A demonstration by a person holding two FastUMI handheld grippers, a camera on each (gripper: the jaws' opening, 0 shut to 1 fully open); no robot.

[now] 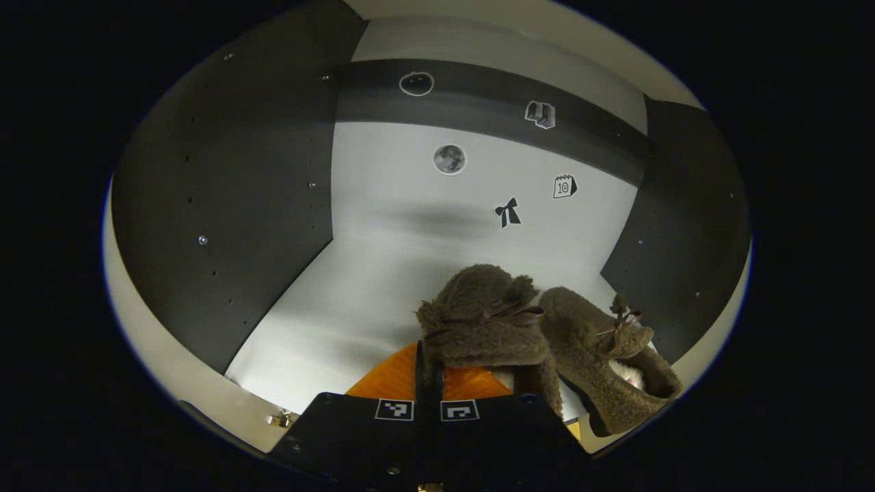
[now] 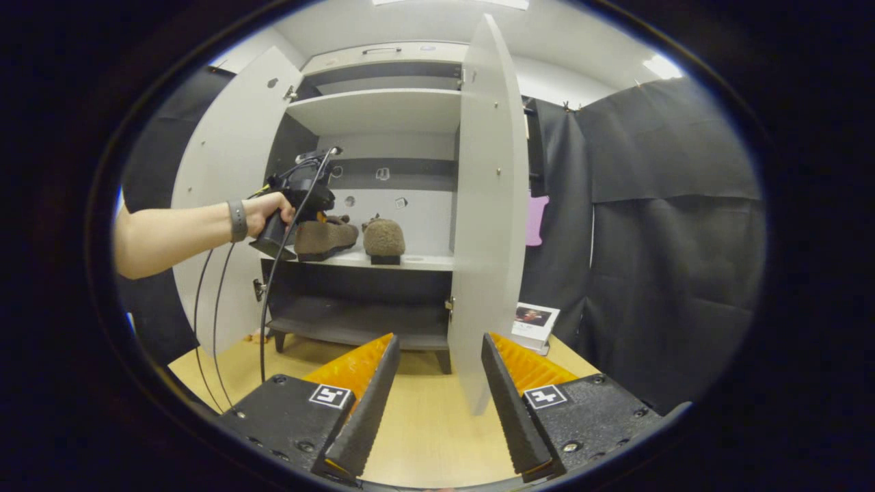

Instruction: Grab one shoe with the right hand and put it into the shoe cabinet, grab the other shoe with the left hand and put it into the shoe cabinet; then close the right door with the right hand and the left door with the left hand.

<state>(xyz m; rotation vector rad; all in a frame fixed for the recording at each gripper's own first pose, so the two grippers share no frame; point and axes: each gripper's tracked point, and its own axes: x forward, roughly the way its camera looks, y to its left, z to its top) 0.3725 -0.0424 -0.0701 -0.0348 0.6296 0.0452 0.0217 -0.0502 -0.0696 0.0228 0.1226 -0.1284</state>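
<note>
Right gripper view, left to right: a person's forearm with a wristband [image 2: 238,220] reaches in from the left, the hand [image 2: 268,208] holding the left gripper [image 2: 301,198] at the middle shelf [image 2: 410,260] of the shoe cabinet [image 2: 383,102]. Cables [image 2: 263,307] hang from that gripper down toward the floor. The left door [image 2: 225,171] is swung wide open. One brown fuzzy shoe [image 2: 325,238] sits on the shelf right at the left gripper; the second shoe [image 2: 383,239] stands just beside it to the right, apart from it, toe toward the camera. Right door [image 2: 489,205] open, edge-on, in front of the camera. The right gripper [image 2: 441,383] hangs back above the wooden floor [image 2: 424,424], fingers spread wide, nothing between them. A small box [image 2: 534,321] is on the floor past the right door, by the black curtain [image 2: 670,239].

Left gripper view: inside the cabinet, back panel [image 1: 383,225] with small stickers [image 1: 449,158]. Left gripper [image 1: 428,383] fingers are brought close together, pinching the heel edge of the nearer shoe [image 1: 482,321]. The other shoe [image 1: 601,362] lies touching it on the right, opening facing the camera.
</note>
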